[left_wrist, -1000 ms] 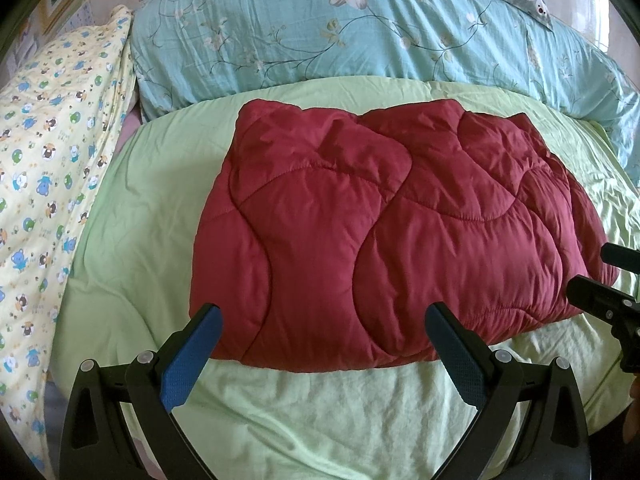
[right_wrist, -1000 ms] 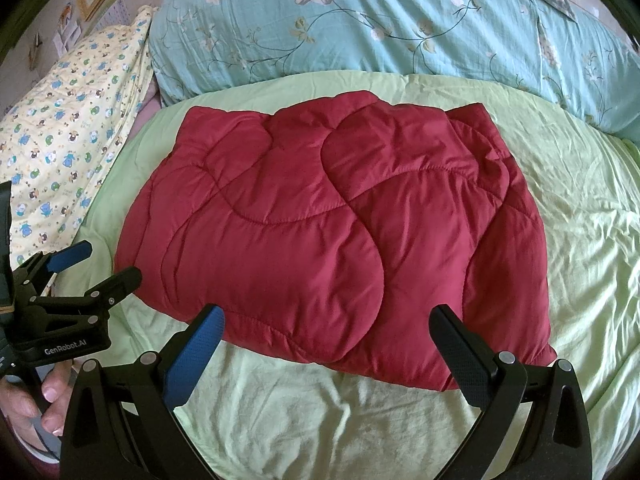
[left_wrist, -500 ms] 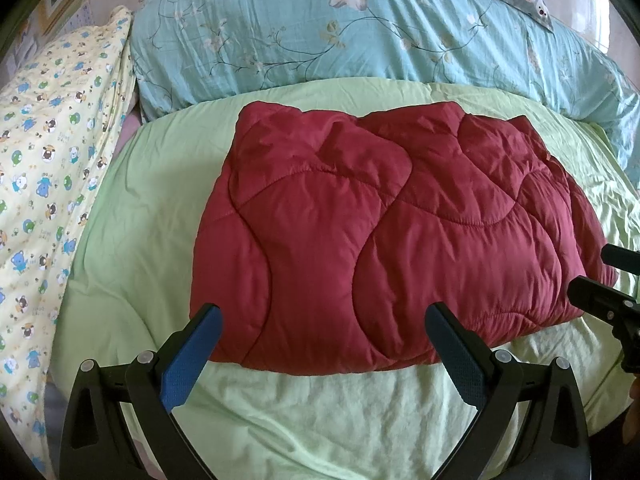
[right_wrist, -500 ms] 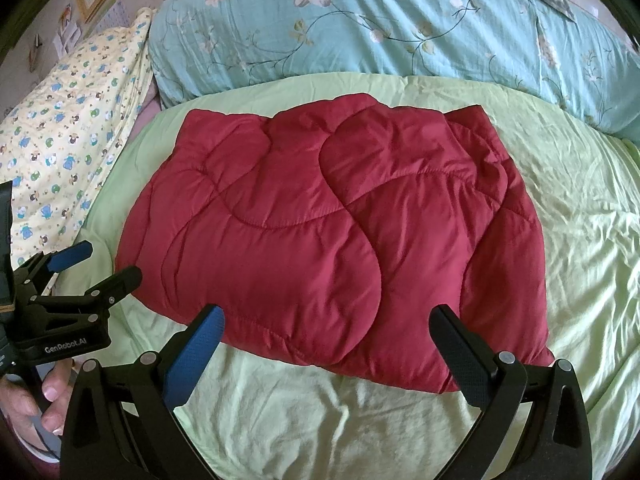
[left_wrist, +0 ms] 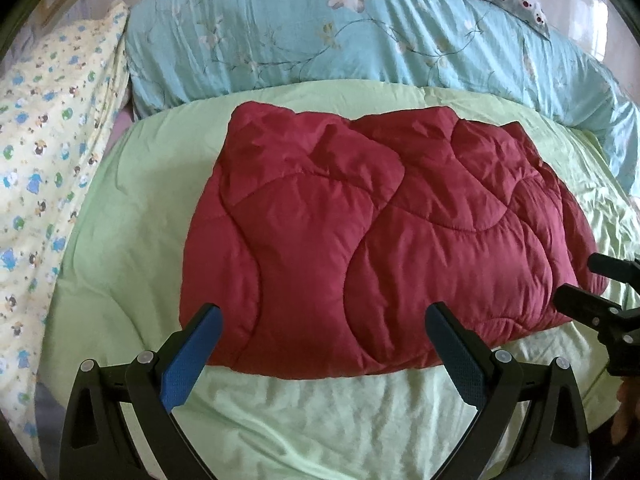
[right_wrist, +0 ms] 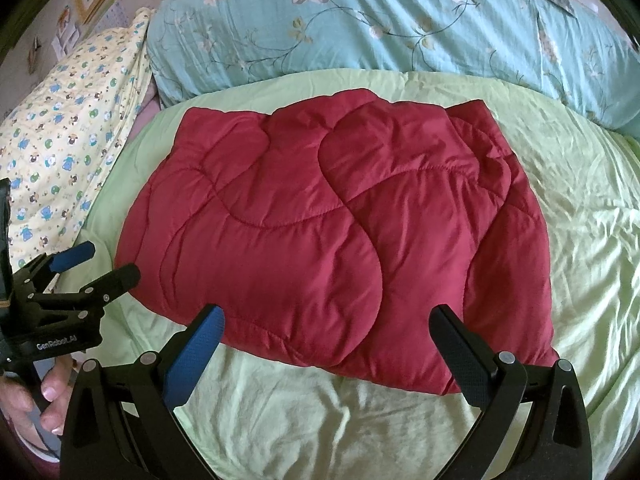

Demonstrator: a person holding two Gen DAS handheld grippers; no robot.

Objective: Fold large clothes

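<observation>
A dark red quilted garment (left_wrist: 372, 240) lies folded into a thick rectangle on the light green bed sheet (left_wrist: 320, 420). It also shows in the right wrist view (right_wrist: 332, 236). My left gripper (left_wrist: 322, 320) is open and empty, held just above the garment's near edge. My right gripper (right_wrist: 326, 322) is open and empty, also over the near edge, further right. The left gripper shows in the right wrist view (right_wrist: 94, 266) at the garment's left side. The right gripper shows in the left wrist view (left_wrist: 592, 280) at the garment's right end.
A teal floral duvet (left_wrist: 360, 28) is bunched along the far side of the bed. A yellow cartoon-print cloth (left_wrist: 44, 152) lies along the left. The green sheet (right_wrist: 580, 240) extends to the right of the garment.
Both grippers stay open and almost still. The views have shifted very slightly; the garment has not moved.
</observation>
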